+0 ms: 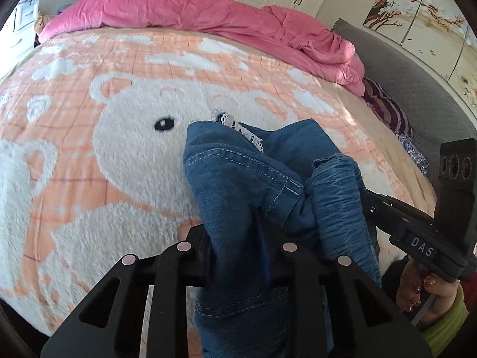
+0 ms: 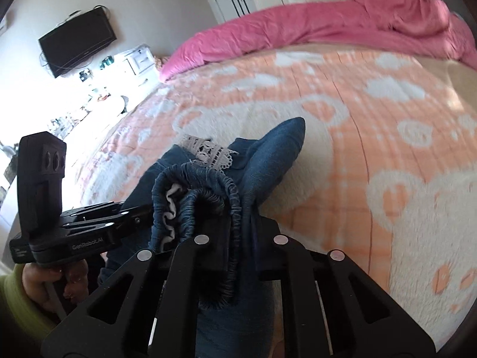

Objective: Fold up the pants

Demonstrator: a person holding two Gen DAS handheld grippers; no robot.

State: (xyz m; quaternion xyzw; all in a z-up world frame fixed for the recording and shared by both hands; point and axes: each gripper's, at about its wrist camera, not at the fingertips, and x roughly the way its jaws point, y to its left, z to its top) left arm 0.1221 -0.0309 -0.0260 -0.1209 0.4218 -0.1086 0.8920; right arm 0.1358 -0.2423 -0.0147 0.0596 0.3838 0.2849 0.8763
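The blue denim pants (image 1: 238, 185) with a white lace trim (image 1: 238, 128) hang bunched above the bed. My left gripper (image 1: 238, 247) is shut on a hemmed denim edge. My right gripper (image 2: 238, 238) is shut on the elastic waistband (image 2: 208, 197) of the pants (image 2: 268, 155). The two grippers are close together, side by side. The right gripper also shows at the right of the left wrist view (image 1: 369, 205), and the left gripper at the left of the right wrist view (image 2: 140, 217). The lower part of the pants hangs below and is hidden.
A peach and white bear-print blanket (image 1: 119, 149) covers the bed. A pink duvet (image 1: 208, 15) is rolled along the far side. A grey headboard (image 1: 417, 89) and striped pillow (image 1: 387, 107) lie at the right. A wall TV (image 2: 77, 41) and cluttered dresser (image 2: 89, 89) stand beyond the bed.
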